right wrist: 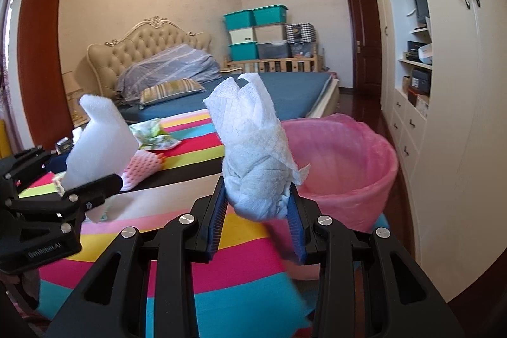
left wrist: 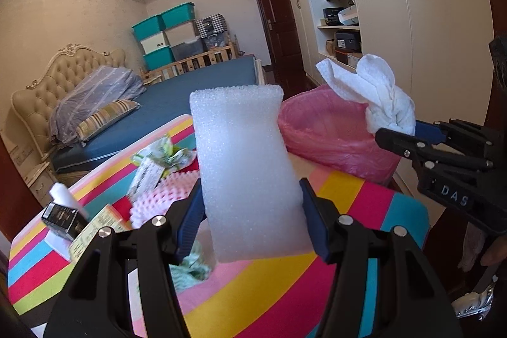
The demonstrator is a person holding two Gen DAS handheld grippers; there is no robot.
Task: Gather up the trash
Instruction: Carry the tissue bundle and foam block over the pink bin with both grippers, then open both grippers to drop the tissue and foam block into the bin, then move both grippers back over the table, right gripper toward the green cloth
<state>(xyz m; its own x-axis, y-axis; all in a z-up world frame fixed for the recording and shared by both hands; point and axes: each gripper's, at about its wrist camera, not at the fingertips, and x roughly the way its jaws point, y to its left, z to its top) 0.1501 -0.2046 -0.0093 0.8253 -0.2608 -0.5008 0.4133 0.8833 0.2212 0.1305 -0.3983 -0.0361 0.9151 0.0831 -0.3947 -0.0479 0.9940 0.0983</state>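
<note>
My left gripper (left wrist: 250, 195) is shut on a white foam block (left wrist: 244, 167), which stands upright between the blue pads above the striped table (left wrist: 285, 290). To its right, my right gripper (left wrist: 402, 132) is shut on a crumpled white paper towel (left wrist: 377, 87), held beside the rim of a bin with a pink liner (left wrist: 317, 129). In the right wrist view the paper towel (right wrist: 253, 148) sits squeezed in the right gripper (right wrist: 256, 192), with the pink-lined bin (right wrist: 348, 167) just behind and to the right. The left gripper (right wrist: 92, 179) with its foam block (right wrist: 101, 141) is at the left.
On the table lie a green-and-white wrapper (left wrist: 164, 154), a pink bumpy foam sheet (left wrist: 158, 198), a black box (left wrist: 61, 217), a yellowish carton (left wrist: 95, 230) and a crumpled green scrap (left wrist: 190, 268). A bed (left wrist: 190, 94) stands behind the table. White cupboards (left wrist: 443, 37) line the right.
</note>
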